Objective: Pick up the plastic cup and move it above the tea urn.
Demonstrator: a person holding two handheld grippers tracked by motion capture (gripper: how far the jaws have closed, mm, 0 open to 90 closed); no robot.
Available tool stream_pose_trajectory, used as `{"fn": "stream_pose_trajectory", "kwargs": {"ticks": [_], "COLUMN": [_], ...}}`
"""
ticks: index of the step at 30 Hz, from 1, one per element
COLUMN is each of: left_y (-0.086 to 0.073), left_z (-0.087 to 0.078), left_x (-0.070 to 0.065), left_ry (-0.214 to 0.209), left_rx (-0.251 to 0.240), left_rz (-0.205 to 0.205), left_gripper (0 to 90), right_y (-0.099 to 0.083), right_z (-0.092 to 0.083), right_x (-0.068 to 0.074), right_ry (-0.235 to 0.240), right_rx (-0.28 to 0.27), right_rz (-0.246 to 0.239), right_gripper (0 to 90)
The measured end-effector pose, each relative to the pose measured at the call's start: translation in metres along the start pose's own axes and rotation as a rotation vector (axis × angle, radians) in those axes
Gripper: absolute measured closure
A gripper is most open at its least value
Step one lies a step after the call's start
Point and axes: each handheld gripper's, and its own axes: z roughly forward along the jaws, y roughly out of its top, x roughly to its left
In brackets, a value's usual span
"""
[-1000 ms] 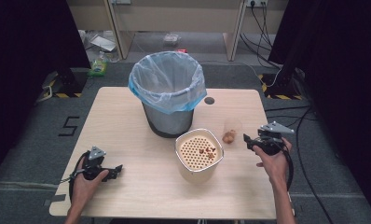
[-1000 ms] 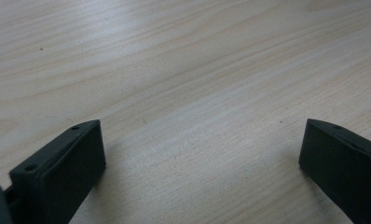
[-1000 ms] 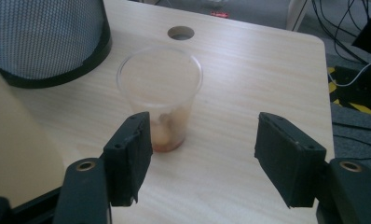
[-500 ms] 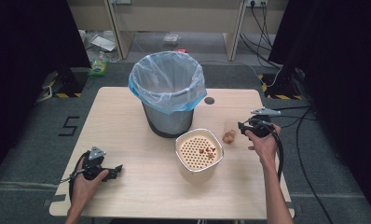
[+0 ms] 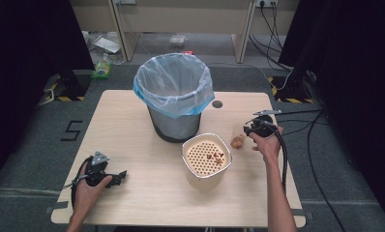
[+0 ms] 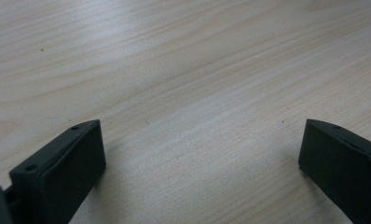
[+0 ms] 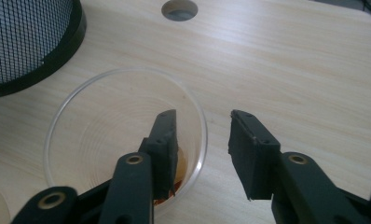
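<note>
Wooden table [image 5: 132,125]: one lined bin [image 5: 174,101], one perforated container [image 5: 206,159], two grippers.

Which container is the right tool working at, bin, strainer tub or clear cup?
The clear cup: the right tool has one jaw inside its rim, one outside.

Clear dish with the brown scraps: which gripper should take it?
Right. The right gripper is open astride the rim of the clear dish; the left gripper rests far across the table.

high view looks down from above; both gripper views sit close over the same table [image 5: 132,121].
</note>
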Motion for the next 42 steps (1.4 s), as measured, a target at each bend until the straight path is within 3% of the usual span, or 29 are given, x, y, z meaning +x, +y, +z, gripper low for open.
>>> {"fn": "stream_pose_trajectory", "kwargs": {"ticks": [7,10,14,22,30,38,42], "left_y": [0.0,0.0,0.0,0.0,0.0,0.0,0.0], "left_z": [0.0,0.0,0.0,0.0,0.0,0.0,0.0], "left_x": [0.0,0.0,0.0,0.0,0.0,0.0,0.0], "left_ry": [0.0,0.0,0.0,0.0,0.0,0.0,0.0], "left_rx": [0.0,0.0,-0.001,-0.001,0.0,0.0,0.0], "left_rz": [0.0,0.0,0.0,0.0,0.0,0.0,0.0], "left_gripper": [0.0,0.0,0.0,0.0,0.0,0.0,0.0], "right_y": [-0.004,-0.005,-0.004,-0.001,0.002,0.0,-0.004], "right_z": [0.01,0.008,0.0,-0.012,-0.029,-0.052,-0.058], "right_x": [0.002,0.005,0.009,0.014,0.018,0.031,0.038], "right_ry": [0.01,0.02,0.009,-0.027,-0.045,-0.051,-0.066], "right_rx": [0.025,-0.004,-0.053,-0.102,-0.185,-0.278,-0.294], "right_rz": [-0.025,-0.027,-0.087,-0.131,-0.159,-0.208,-0.233], "right_gripper": [76.9,80.9,86.8,87.0,87.0,86.9,86.9]}}
